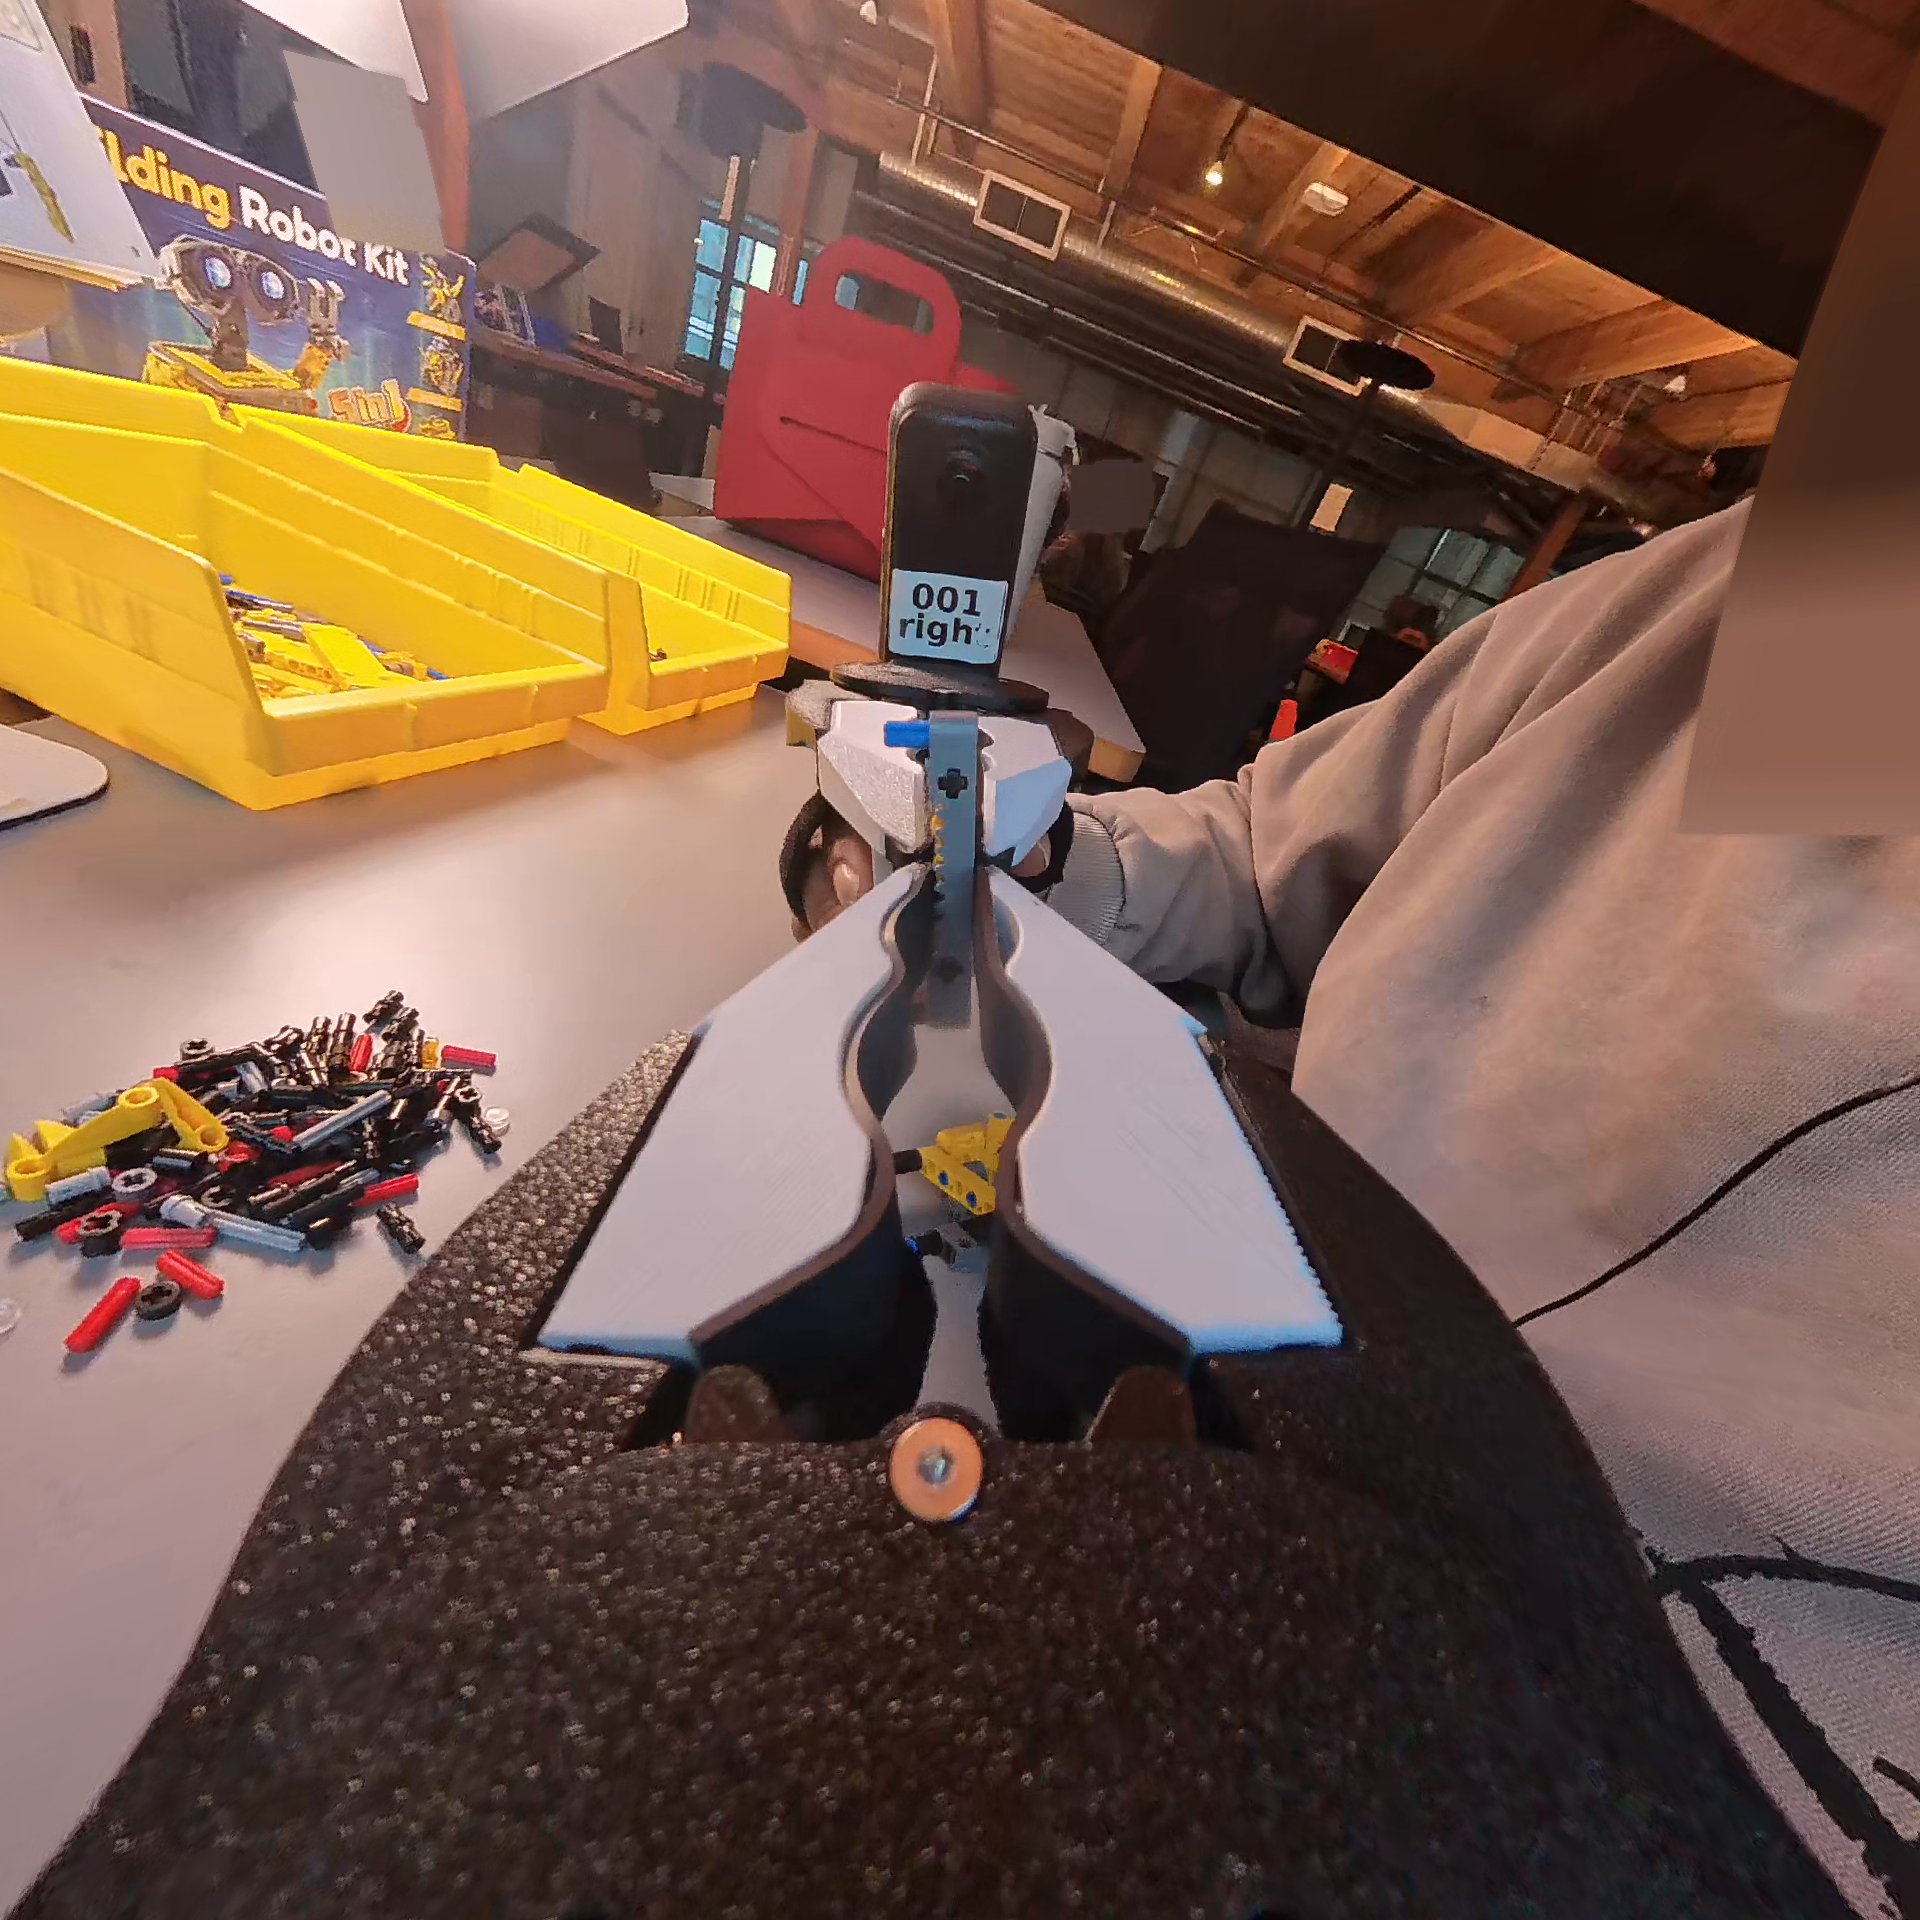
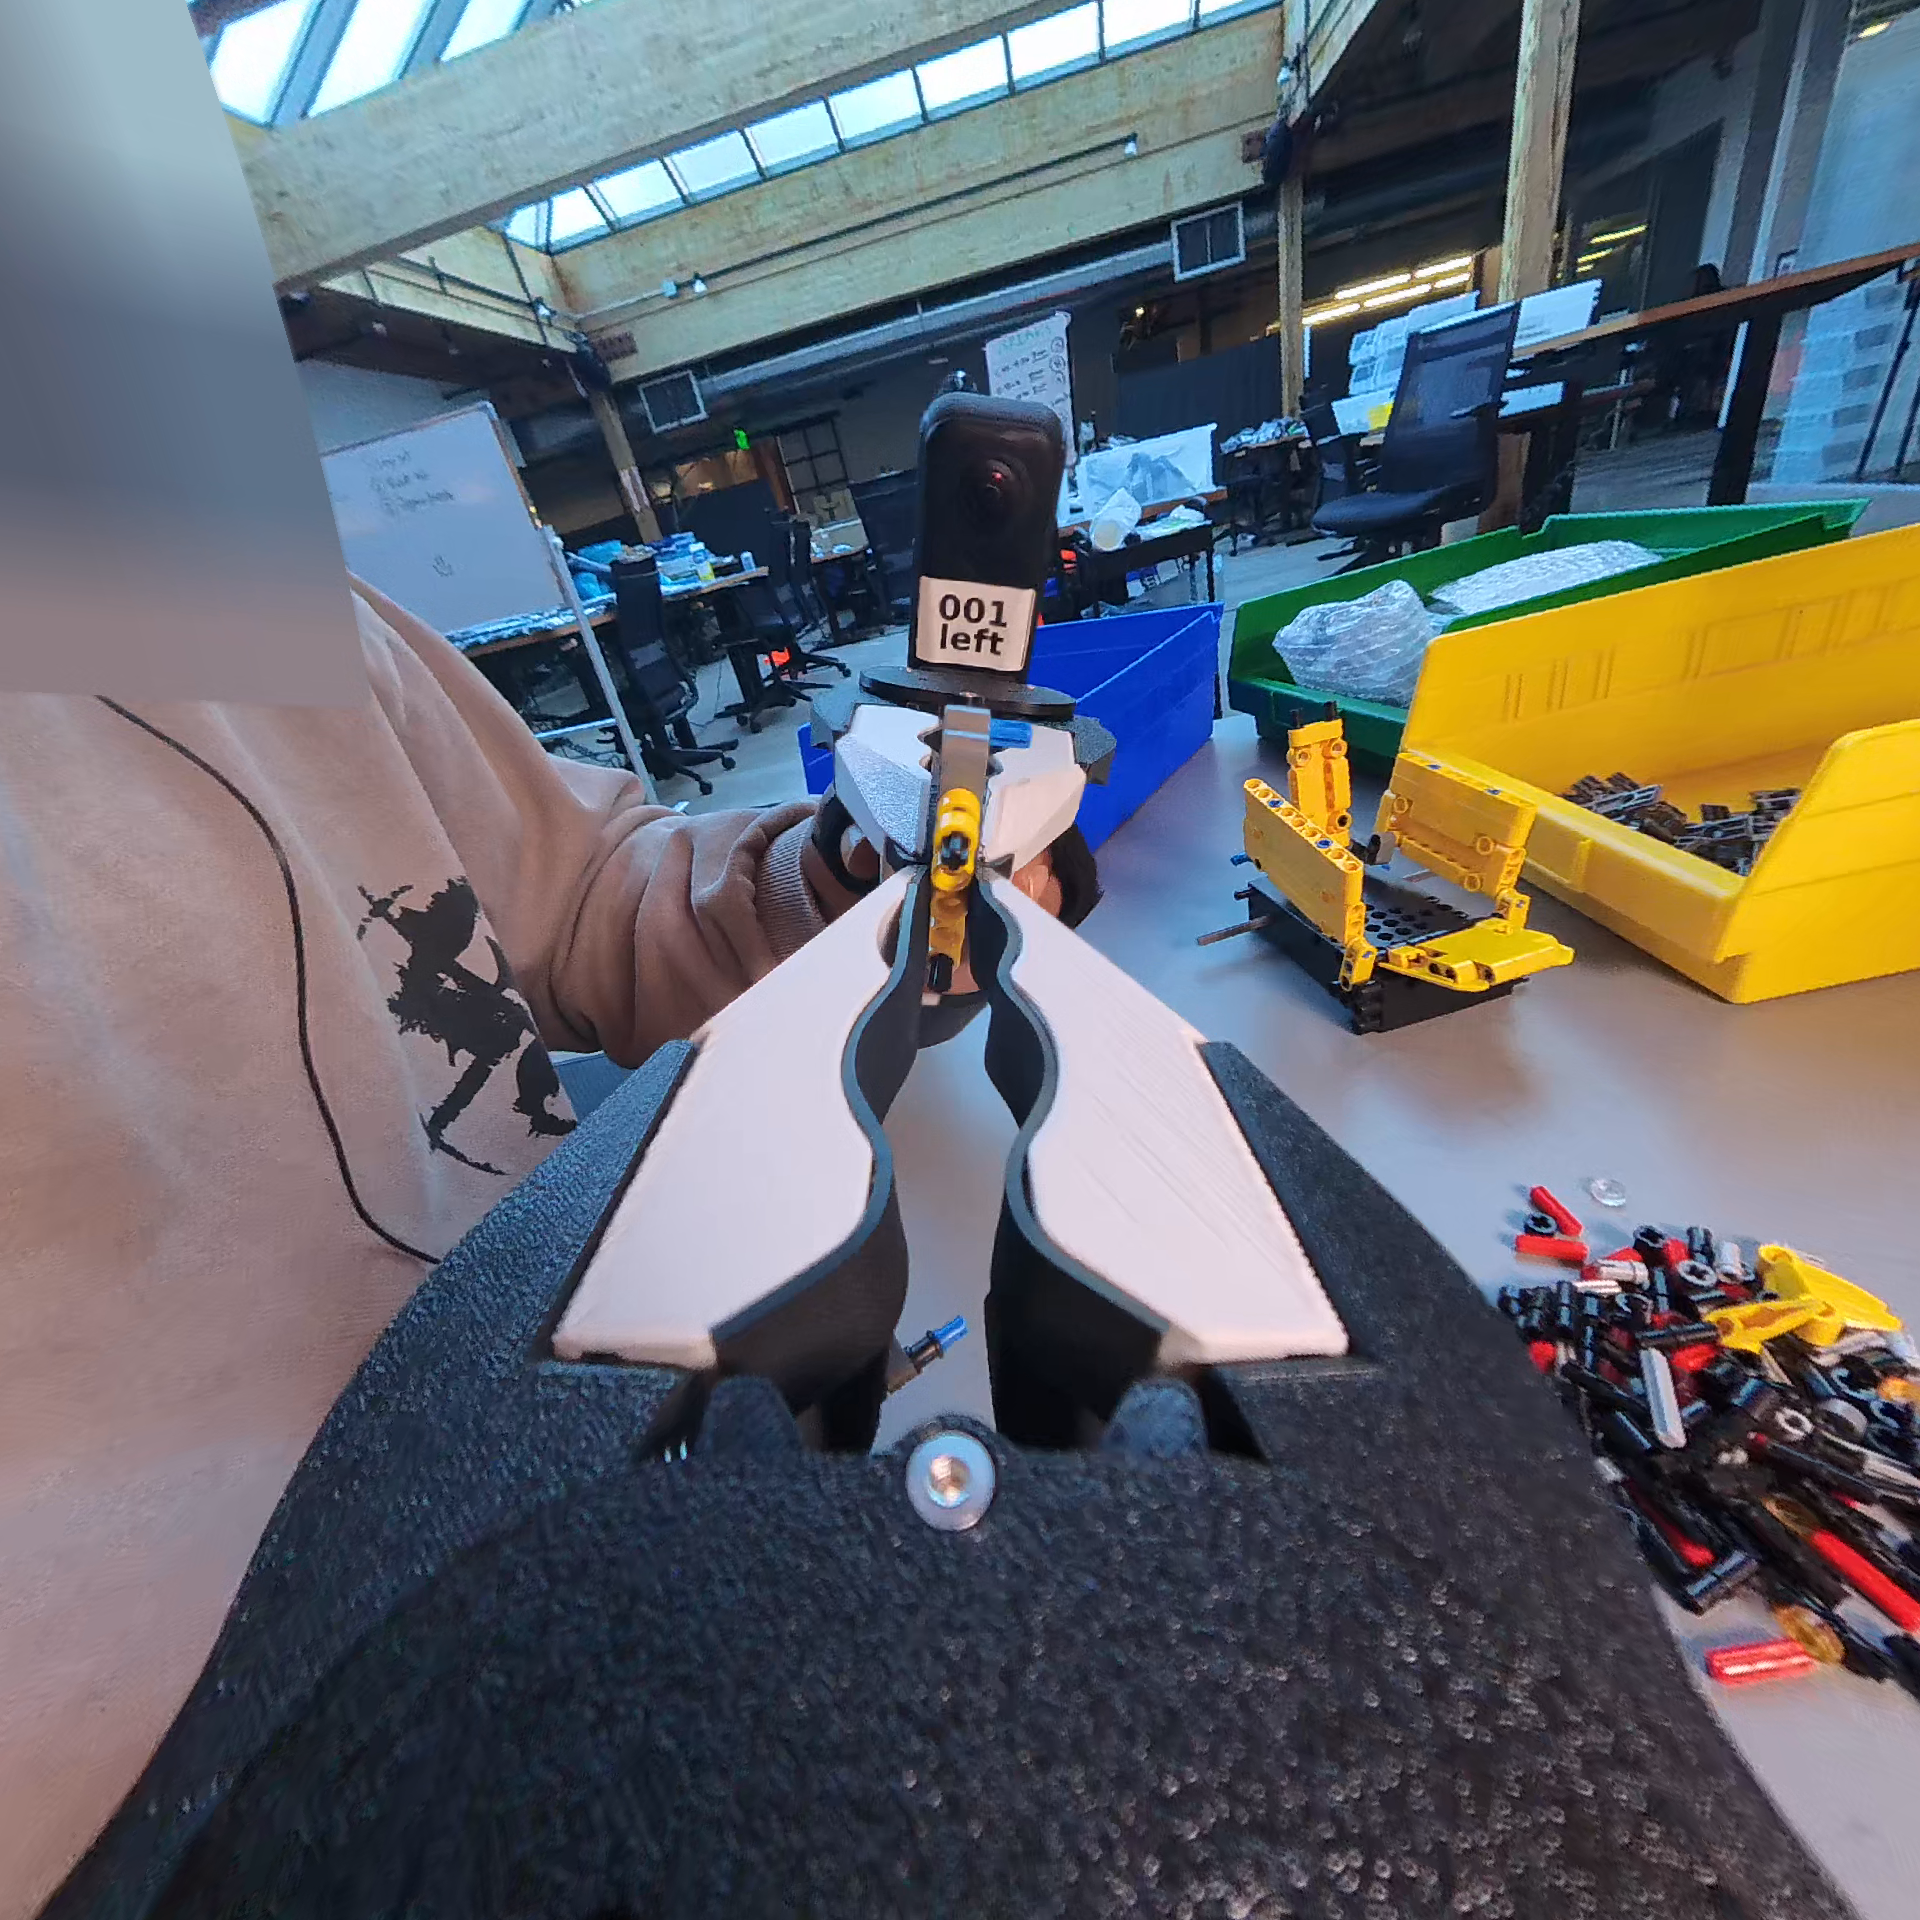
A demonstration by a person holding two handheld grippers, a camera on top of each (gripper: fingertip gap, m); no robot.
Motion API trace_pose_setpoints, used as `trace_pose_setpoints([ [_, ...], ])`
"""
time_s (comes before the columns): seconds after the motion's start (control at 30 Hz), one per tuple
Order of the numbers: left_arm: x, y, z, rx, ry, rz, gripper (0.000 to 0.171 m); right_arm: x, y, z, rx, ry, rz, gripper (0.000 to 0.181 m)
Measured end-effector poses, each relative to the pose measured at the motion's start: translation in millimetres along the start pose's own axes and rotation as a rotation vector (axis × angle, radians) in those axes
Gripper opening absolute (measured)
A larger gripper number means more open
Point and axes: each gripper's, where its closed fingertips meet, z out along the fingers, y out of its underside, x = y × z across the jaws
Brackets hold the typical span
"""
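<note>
The two grippers face each other tip to tip above a grey table (image 2: 1455, 1091), each with its fingers pressed narrow on a small toy building piece. The left gripper (image 1: 951, 904) pinches a thin grey toothed strip (image 1: 954, 831) that stands upright between its tips, a blue pin (image 1: 906, 734) sticking out near the strip's top. The right gripper (image 2: 951, 894) clamps a short yellow beam (image 2: 951, 862), also upright, and the two pieces sit right against each other where the tips meet. Under the left gripper, seen through the gap in its fingers, a small yellow part (image 1: 966, 1148) lies on the table. To the left in the left wrist view lies a loose pile of black, red and grey pins (image 1: 260, 1132). Farther off in the right wrist view a half-built yellow and black model (image 2: 1392, 883) stands just beside a yellow bin (image 2: 1662, 769), with a green bin (image 2: 1662, 530) and a blue bin (image 2: 1122, 665) behind. In the left wrist view, yellow bins (image 1: 416, 623) sit at the far left, a printed kit box (image 1: 312, 281) and a red carrier (image 1: 831, 416) beyond them.
</note>
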Motion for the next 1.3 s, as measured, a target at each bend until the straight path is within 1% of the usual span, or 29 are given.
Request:
trace_pose_setpoints([
  [0.43, 2, 2, 1, -0.018, -0.008, 0.012, 0.004, -3, 4, -5, -0.026, -0.03, -0.005, 0.005],
  [0.47, 1, -1, -1, -0.003, -0.014, 0.011, 0.005, -3, 4, -6, -0.029, -0.028, -0.01, 0.005],
  [0.5, -6, -29, -24, 0.155, -0.033, -0.031, 0.005, 1, 2, -15, -0.01, -0.017, -0.013, 0.0],
  [0.53, -19, -62, -64, 0.316, -0.075, -0.061, 0.001, 16, -3, -35, 0.026, 0.044, 0.019, 0.0],
  [0.57, -23, -66, -76, 0.316, -0.133, -0.001, 0.002, 26, -3, -48, 0.043, 0.092, 0.029, 0.0],
  [0.6, -13, -49, -51, 0.21, -0.103, 0.046, 0.005, 22, 5, -40, 0.001, 0.101, -0.022, 0.0],
  [0.63, -4, -31, -23, 0.135, -0.057, 0.048, 0.005, 11, 11, -22, -0.034, 0.055, -0.051, 0.0],
  [0.67, -5, -23, -10, 0.098, -0.054, 0.039, 0.006, 8, 15, -10, -0.067, 0.028, -0.06, 0.0],
  [0.7, -9, -27, -10, 0.11, -0.053, 0.021, 0.005, 10, 10, -6, -0.05, 0.021, -0.046, 0.0],
  [0.73, -13, -32, -14, 0.134, -0.054, 0.0, 0.005, 11, 1, -7, -0.014, 0.01, -0.018, 0.007],
  [0.77, -20, -33, -19, 0.154, -0.075, -0.013, 0.005, 12, -2, -7, -0.013, 0.012, -0.009, 0.026],
  [0.8, -21, -32, -20, 0.174, -0.067, -0.042, 0.005, 12, -1, -6, -0.03, 0.024, -0.017, 0.031],
  [0.87, -18, -29, -17, 0.199, -0.037, -0.086, 0.005, 9, 0, -1, -0.016, 0.04, -0.017, 0.03],
  [0.97, -13, -21, -6, 0.168, -0.019, -0.079, 0.006, 13, 6, 5, -0.038, 0.084, -0.017, 0.028],
  [1.1, -10, -13, 3, 0.139, -0.019, -0.069, 0.005, 12, 1, 3, -0.018, 0.09, -0.031, 0.011],
  [1.23, -8, -10, 5, 0.138, -0.006, -0.069, 0.006, 10, 6, 2, -0.051, 0.09, -0.041, 0.008],
  [1.3, -6, -6, 6, 0.112, 0.008, -0.062, 0.006, 9, 8, 1, -0.067, 0.082, -0.045, 0.006],
])
